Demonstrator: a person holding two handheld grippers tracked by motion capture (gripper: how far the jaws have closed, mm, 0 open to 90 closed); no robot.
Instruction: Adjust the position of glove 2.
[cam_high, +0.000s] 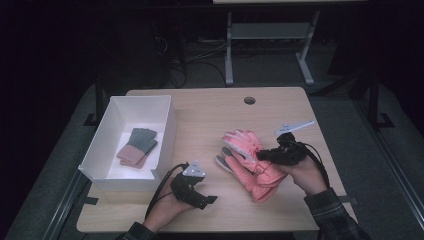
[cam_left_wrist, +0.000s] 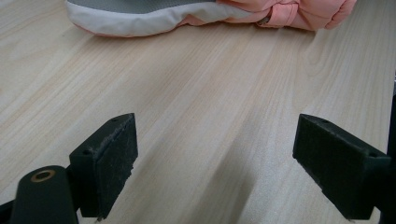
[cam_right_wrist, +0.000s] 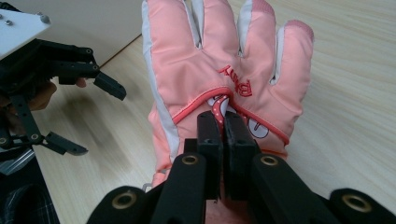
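While right gripper pinches pink ski glove back fabric, keep clamp tight, carry level toward white box; left gripper open, empty.

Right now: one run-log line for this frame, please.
right gripper: shut on pink glove | left gripper: open, nothing between jaws | white box: holds folded grey-pink items | table

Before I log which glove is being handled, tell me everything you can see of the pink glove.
The pink glove is padded, shiny fabric with white side panels, red lettering and red piping. It lies flat on the wooden table, beside the white box. The right gripper is shut on a pinch of its fabric; a second matching glove seems to lie beneath.
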